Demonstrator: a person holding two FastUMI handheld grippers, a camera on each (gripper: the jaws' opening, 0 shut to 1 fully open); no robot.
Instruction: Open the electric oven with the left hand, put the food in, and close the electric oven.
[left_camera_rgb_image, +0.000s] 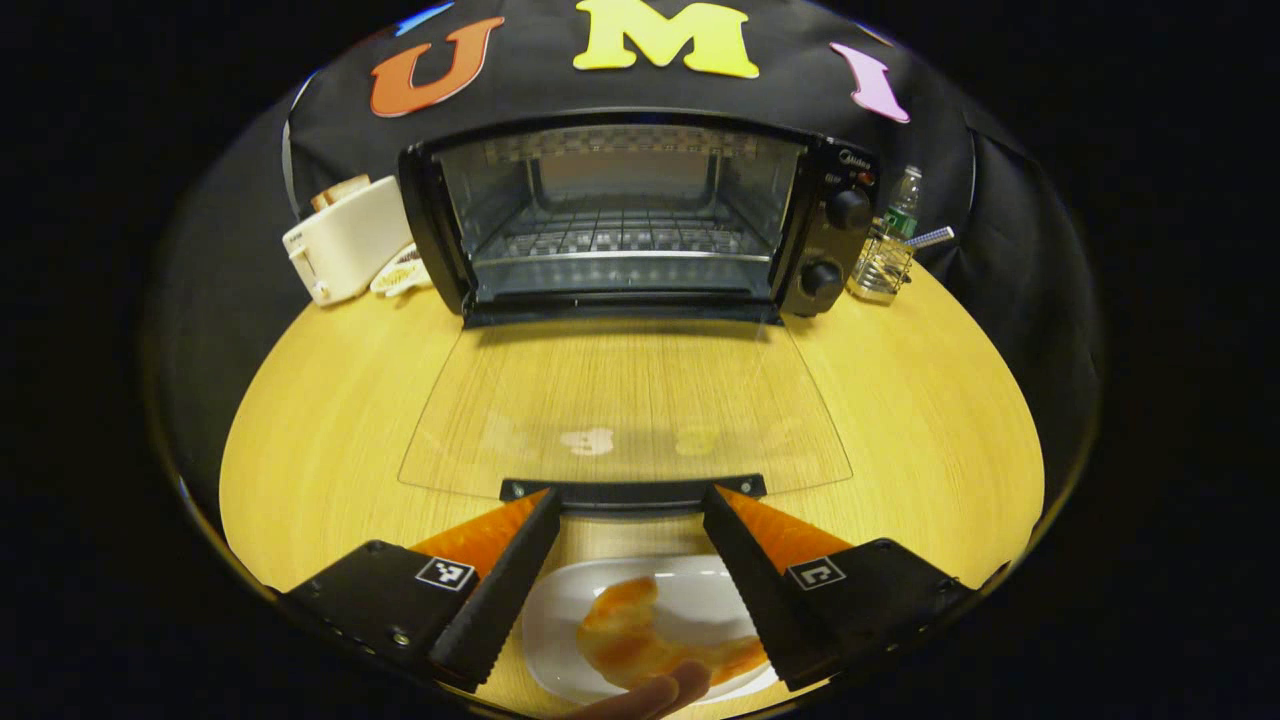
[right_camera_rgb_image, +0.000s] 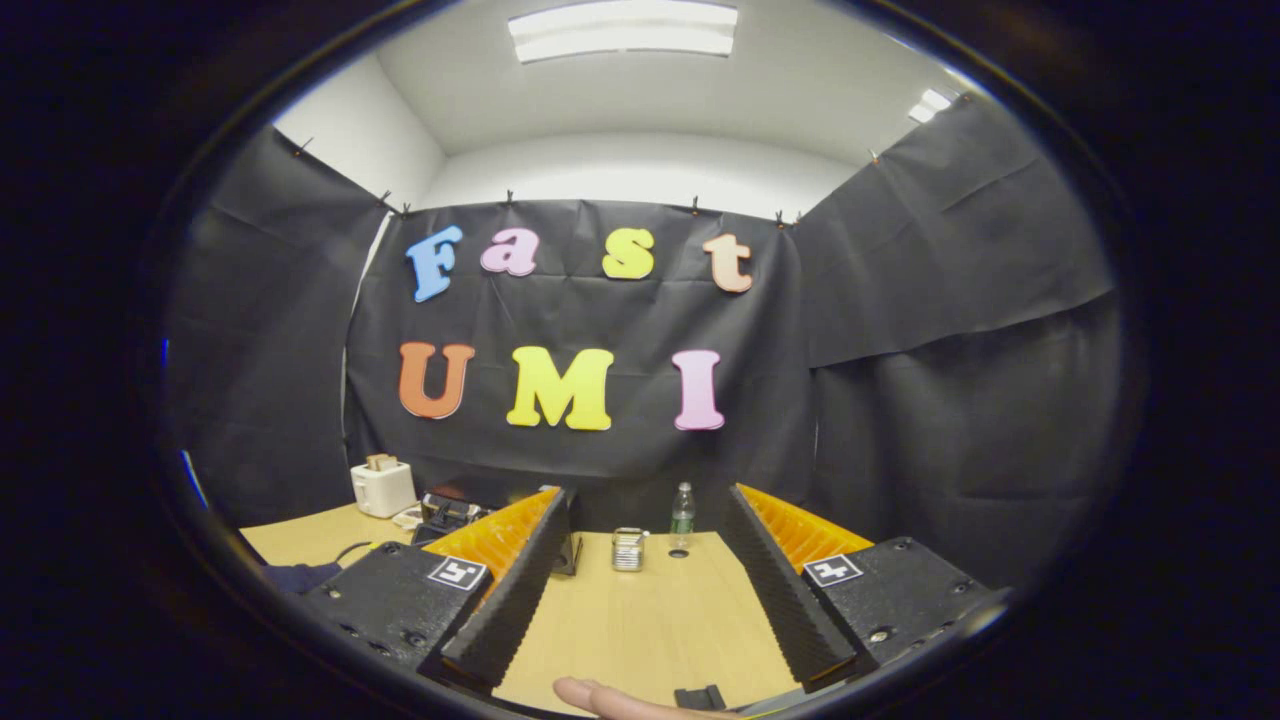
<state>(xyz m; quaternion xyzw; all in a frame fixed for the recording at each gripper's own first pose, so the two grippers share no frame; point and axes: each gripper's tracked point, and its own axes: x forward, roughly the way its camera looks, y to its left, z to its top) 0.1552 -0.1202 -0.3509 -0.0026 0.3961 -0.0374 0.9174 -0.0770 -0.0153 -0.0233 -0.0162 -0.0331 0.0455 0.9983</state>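
The left gripper (left_camera_rgb_image: 630, 505) stands with its fingers spread wide, holding nothing, tips at the black handle (left_camera_rgb_image: 632, 489) of the oven's glass door (left_camera_rgb_image: 625, 400), which lies flat and open on the wooden table (left_camera_rgb_image: 930, 400); contact is hard to judge. Below, one croissant (left_camera_rgb_image: 640, 640) lies on one white plate (left_camera_rgb_image: 690, 600), partly hidden by the fingers. The electric oven (left_camera_rgb_image: 640, 215) behind shows two knobs; its brand mark is too small to read. One white toaster (left_camera_rgb_image: 345, 240) stands just beside it. The right gripper (right_camera_rgb_image: 645, 495) is also spread and empty, one bottle (right_camera_rgb_image: 682, 515) and one wire holder (right_camera_rgb_image: 627, 549) beyond it.
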